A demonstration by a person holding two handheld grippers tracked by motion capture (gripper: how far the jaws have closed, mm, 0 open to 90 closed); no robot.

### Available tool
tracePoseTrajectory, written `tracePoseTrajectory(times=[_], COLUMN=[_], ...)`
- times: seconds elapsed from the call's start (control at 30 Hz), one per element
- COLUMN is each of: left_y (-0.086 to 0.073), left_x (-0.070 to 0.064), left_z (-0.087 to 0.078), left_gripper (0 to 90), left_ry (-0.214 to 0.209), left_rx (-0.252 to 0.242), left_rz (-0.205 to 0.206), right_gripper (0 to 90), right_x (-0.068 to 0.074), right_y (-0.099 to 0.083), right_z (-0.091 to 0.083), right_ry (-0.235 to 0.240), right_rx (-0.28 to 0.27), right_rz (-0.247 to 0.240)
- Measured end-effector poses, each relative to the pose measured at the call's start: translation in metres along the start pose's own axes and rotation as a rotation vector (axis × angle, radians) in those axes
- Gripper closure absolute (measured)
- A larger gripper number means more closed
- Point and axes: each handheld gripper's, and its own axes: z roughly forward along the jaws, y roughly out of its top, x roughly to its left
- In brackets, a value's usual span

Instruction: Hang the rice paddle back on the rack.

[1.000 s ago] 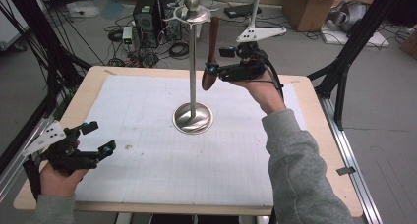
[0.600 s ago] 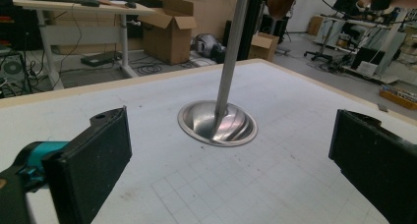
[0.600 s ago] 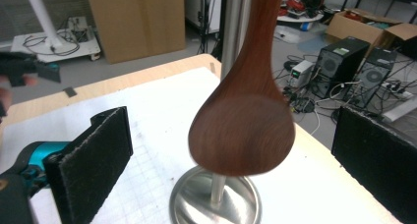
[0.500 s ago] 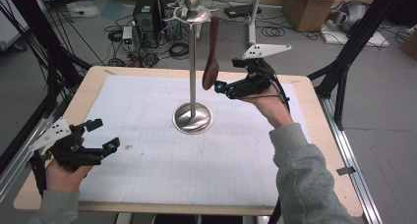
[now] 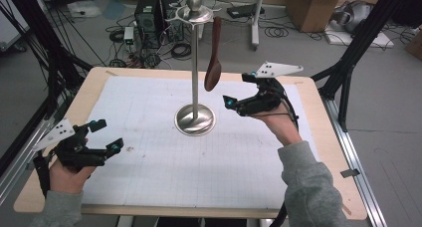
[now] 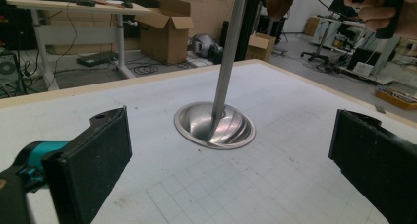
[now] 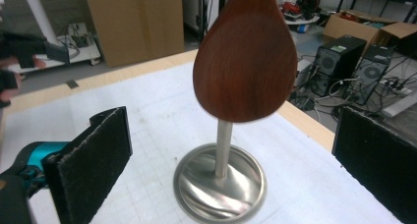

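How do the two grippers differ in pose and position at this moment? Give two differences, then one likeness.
The left gripper sits low by the table's near-left edge; the right gripper is raised beside the hanging wooden spoon. The left is far from the stand; the right is near it. Both are open and hold nothing.

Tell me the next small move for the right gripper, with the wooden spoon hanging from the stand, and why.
Probably draw the right gripper a little farther back from the wooden spoon. Its fingers are open and apart from the spoon, which hangs free from a hook at the top of the metal stand, so nothing seems left to hold. The left gripper rests open near the table's corner.
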Motion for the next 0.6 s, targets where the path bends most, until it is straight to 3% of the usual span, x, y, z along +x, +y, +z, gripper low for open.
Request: tracePoseTrajectory(times=[0.6], left_y=[-0.002], left_x=[-0.001], left_z=[0.004], left_gripper=[2.8], left_ry=[-0.004], left_rx=[0.005], left_rz=[-0.001], right_gripper=[0.4], right_x=[0.004], right_y=[-0.054], right_z=[-0.026], right_ry=[-0.052], right_rx=[-0.011], right_rz=[0.034])
